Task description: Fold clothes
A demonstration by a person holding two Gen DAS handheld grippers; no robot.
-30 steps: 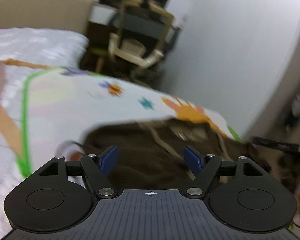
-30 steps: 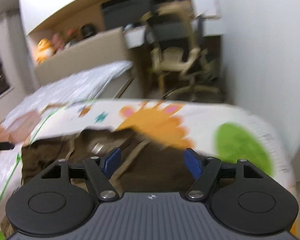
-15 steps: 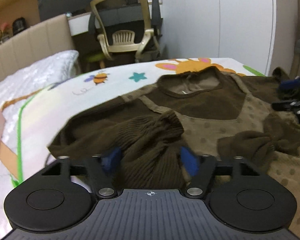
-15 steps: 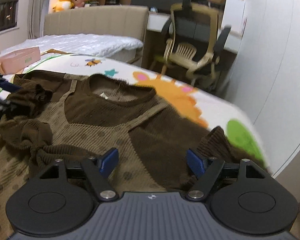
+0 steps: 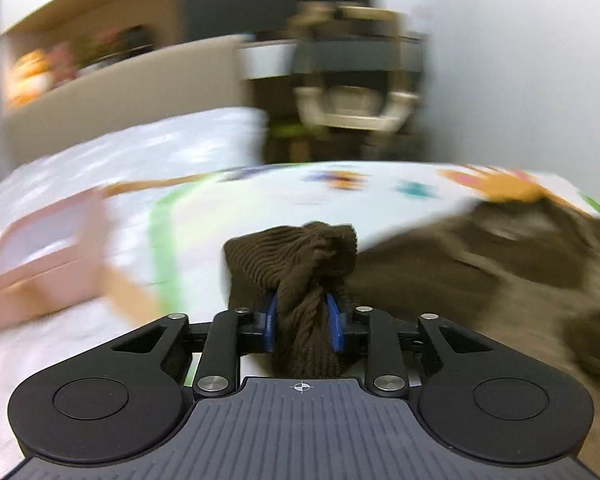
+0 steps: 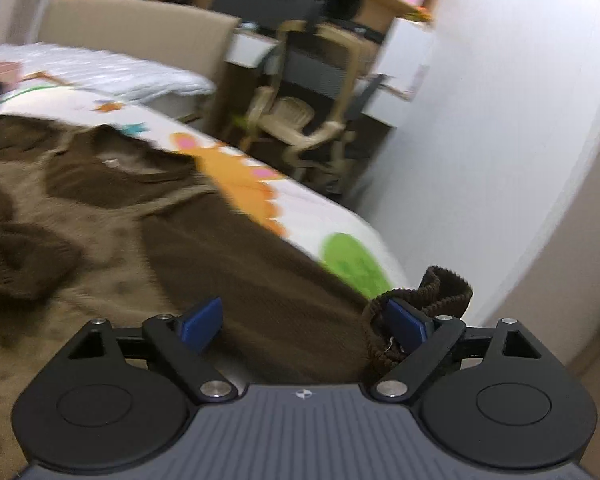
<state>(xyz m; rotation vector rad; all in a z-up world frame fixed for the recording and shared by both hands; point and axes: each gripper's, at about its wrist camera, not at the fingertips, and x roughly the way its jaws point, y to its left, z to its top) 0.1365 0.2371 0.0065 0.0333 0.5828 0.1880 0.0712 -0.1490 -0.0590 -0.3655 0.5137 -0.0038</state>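
Note:
A brown knit top with a lighter dotted front lies spread on the cartoon-print sheet (image 5: pixel 480 264) (image 6: pixel 112 216). My left gripper (image 5: pixel 302 322) is shut on its ribbed left sleeve cuff (image 5: pixel 296 256), which bunches up above the blue pads. My right gripper (image 6: pixel 302 322) is open over the dark right sleeve (image 6: pixel 268 292); the sleeve's ribbed cuff (image 6: pixel 440 290) sits at the right pad (image 6: pixel 406 322), outside the jaws. The views are motion-blurred.
A pink box (image 5: pixel 40 252) sits on the sheet (image 5: pixel 260 200) at the left. A beige headboard (image 6: pixel 140 36) and a white quilt (image 6: pixel 100 68) are behind. An office chair (image 6: pixel 304 112) stands past the bed. A white wall (image 6: pixel 500 120) is close on the right.
My left gripper has closed on the left sleeve cuff and swung left with it. My right gripper has moved to the right sleeve's cuff and stays open.

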